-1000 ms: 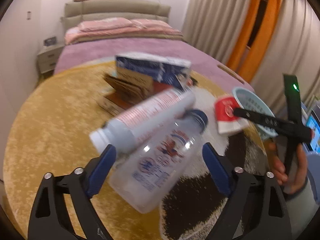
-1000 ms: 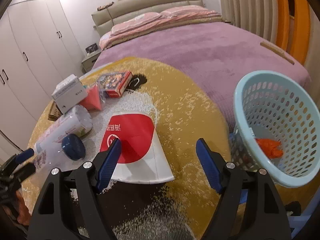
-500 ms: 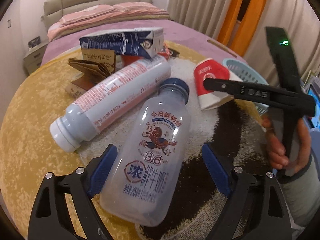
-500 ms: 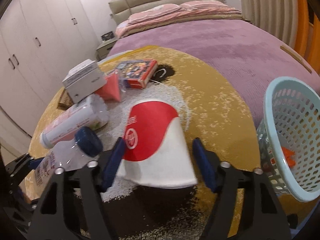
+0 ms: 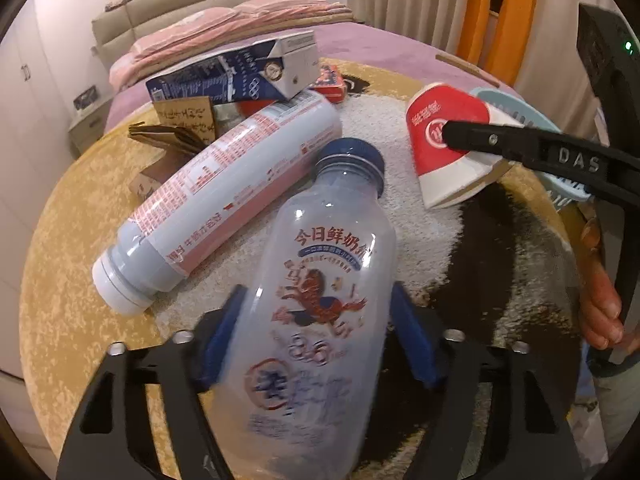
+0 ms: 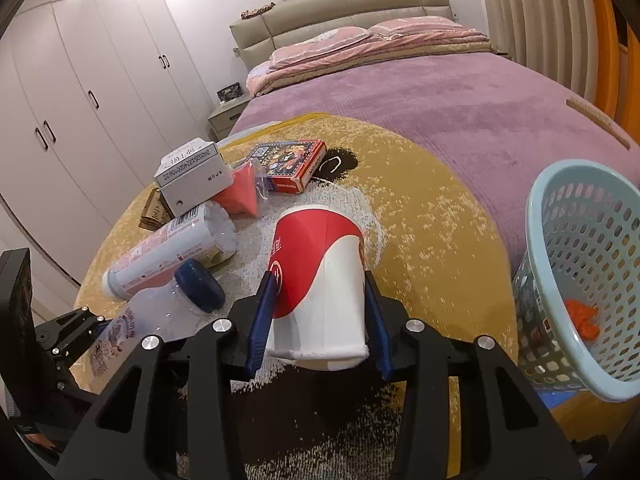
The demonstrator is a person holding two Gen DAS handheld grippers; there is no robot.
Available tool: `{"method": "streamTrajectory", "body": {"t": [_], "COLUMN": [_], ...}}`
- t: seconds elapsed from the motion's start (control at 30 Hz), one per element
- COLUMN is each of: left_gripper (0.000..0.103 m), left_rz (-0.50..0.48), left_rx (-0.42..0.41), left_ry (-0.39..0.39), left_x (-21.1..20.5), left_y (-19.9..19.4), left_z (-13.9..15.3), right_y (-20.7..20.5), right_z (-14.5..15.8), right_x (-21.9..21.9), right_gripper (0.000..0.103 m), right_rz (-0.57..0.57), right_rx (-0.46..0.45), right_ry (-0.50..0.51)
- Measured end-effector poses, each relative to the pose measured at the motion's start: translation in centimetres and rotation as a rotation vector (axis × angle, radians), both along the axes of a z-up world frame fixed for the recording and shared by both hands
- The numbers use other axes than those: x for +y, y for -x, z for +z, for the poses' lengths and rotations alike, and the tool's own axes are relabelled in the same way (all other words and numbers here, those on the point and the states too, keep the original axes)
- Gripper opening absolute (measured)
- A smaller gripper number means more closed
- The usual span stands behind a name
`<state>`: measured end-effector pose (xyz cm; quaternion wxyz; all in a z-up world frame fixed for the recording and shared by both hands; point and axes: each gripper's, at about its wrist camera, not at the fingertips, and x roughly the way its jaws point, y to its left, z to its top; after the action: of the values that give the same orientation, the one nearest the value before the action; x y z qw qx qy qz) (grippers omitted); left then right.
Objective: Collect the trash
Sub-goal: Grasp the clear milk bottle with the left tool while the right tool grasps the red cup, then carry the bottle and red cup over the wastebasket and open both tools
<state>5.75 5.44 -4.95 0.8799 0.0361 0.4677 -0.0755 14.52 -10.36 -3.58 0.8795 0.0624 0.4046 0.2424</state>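
My left gripper (image 5: 316, 312) is shut on a clear milk bottle (image 5: 320, 292) with a blue cap, its fingers against both sides of the body. The bottle also shows in the right wrist view (image 6: 160, 312). My right gripper (image 6: 320, 300) is shut on a red and white paper cup (image 6: 320, 276), lying with its mouth toward the camera; the cup shows in the left wrist view (image 5: 444, 144). A light blue basket (image 6: 580, 272) with orange trash inside stands at the right.
On the round gold rug (image 6: 432, 216) lie a white and pink bottle (image 5: 224, 200), a blue and white carton (image 5: 240, 72), a red card box (image 6: 292, 160), a pink wrapper (image 6: 240, 192) and brown cardboard (image 5: 176, 128). A purple bed (image 6: 460, 96) lies behind, wardrobes on the left.
Both grippers have moved forward and closed: the left onto the clear bottle, the right onto the paper cup. Both were open a second ago.
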Motion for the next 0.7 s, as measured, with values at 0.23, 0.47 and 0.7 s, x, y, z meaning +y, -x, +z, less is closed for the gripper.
{"method": "streamTrajectory", "body": {"t": [0.23,0.47,0.7], "left_gripper": [0.056,0.054,0.054], "left_rz": [0.021,0.025,0.001], "left_rx": [-0.013,-0.047,-0.072], "left_ry": [0.073,0.116,0.123], "left_x": [0.5,-0.1,-1.8], "left_y": [0.7,0.8,0.9], "left_z": [0.5,1.4,2.2], "right_y": [1.1,1.9,2.5], "right_z": [0.9,2.1,3.0], "right_x": [-1.5,-3.5,-5.1], "right_gripper": [0.036,0.036,0.036], "right_rz": [-0.013,-0.042,-0.063], "right_rx": [-0.023,-0.049,-0.072], "right_ry": [-0.02,-0.044,-0.067]}}
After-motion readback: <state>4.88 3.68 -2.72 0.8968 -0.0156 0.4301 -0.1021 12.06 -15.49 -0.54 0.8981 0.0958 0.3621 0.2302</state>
